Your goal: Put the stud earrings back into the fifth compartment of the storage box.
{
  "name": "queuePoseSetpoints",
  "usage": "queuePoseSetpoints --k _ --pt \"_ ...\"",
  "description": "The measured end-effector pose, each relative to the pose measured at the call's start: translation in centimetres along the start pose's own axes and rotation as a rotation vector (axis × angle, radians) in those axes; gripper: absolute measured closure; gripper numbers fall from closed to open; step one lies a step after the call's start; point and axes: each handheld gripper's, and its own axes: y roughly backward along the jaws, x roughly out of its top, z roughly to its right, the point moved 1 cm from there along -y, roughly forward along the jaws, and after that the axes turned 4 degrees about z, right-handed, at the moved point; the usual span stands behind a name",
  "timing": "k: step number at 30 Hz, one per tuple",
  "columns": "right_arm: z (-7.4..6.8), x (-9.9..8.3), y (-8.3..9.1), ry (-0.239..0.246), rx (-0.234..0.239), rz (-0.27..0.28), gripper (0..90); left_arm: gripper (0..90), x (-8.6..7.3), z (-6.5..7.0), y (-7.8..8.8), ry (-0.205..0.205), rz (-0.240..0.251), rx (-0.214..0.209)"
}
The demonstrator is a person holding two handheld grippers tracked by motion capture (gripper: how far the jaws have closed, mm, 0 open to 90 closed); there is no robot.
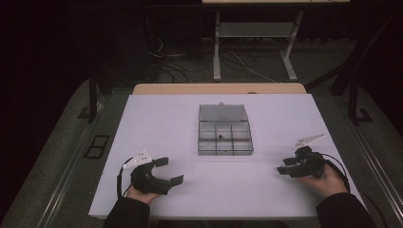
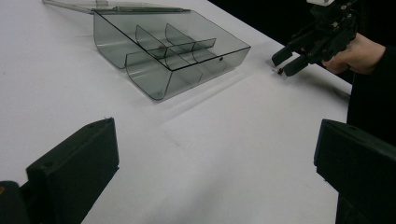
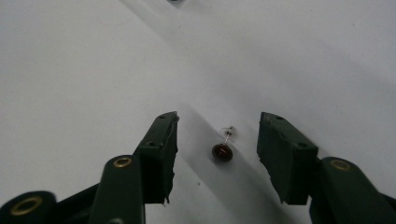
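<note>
A small dark red bead on a thin metal pin (image 3: 222, 152) lies on the white table between the jaws of my right gripper (image 3: 218, 120). The jaws stand on either side of it with a gap on both sides and do not touch it. In the high view my right gripper (image 1: 283, 166) is at the front right, my left gripper (image 1: 170, 170) at the front left, open wide with nothing in it. The left gripper view looks past its own spread jaws (image 2: 215, 140) toward my right gripper (image 2: 284, 65).
A clear grey box (image 1: 225, 153) with several compartments stands open at the table's middle, its lid (image 1: 222, 113) laid back behind it. One middle compartment holds a small dark item (image 1: 220, 137). The box (image 2: 154, 79) is apart from both grippers. White table (image 1: 157, 123) surface lies around it.
</note>
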Motion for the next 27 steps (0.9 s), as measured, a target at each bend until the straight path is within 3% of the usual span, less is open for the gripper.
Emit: queuePoseSetpoints --k 4,11,15,27 --pt "-0.09 -0.07 -0.12 0.011 -0.009 -0.005 55.2 0.0 0.0 -0.01 0.02 0.001 0.0 0.0" --pt "-0.38 -0.18 -0.27 0.064 -0.077 -0.006 69.5 0.0 -0.02 0.0 -0.01 -0.001 -0.002 0.001" --pt "-0.38 -0.18 -0.26 0.067 -0.079 -0.007 78.7 0.0 -0.02 -0.01 0.01 0.002 0.002 0.002" --pt "-0.23 -0.09 -0.19 0.05 -0.047 -0.015 79.7 0.0 -0.03 -0.03 0.01 0.002 -0.001 0.002"
